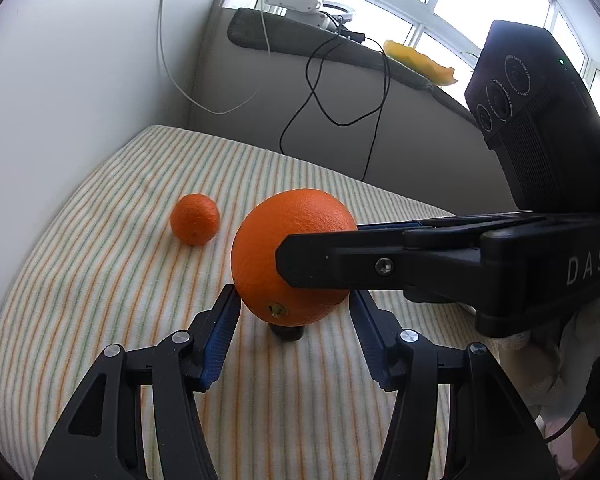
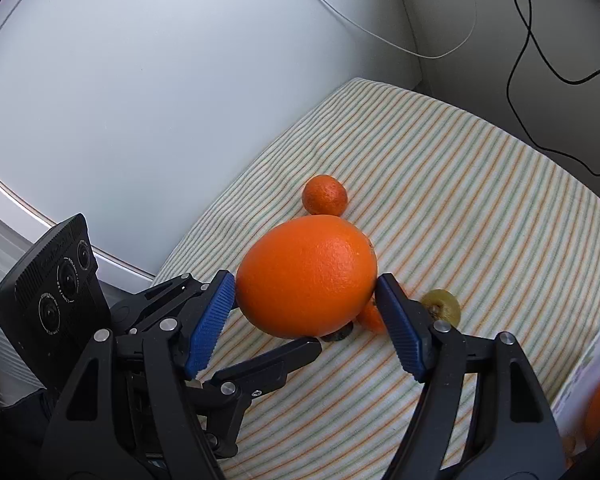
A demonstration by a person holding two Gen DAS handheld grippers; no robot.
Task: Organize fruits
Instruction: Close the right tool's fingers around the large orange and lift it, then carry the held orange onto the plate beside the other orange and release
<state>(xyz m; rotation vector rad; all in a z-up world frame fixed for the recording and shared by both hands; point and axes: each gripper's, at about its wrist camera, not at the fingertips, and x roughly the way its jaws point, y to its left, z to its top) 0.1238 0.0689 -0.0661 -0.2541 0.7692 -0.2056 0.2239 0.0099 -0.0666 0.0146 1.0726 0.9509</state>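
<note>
Large orange (image 2: 306, 276), held between both tools for handover: right gripper (image 2: 306, 304) clamped on its sides, left gripper (image 1: 292, 304) apparently clamped too; small orange (image 2: 325, 195) at 12 o'clock on striped cloth (image 2: 460, 200).

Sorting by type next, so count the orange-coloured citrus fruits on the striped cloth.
3 clearly: the large orange between both grippers' fingers, a small mandarin behind it, and a small orange piece half hidden by the right gripper. More may be hidden.
</note>
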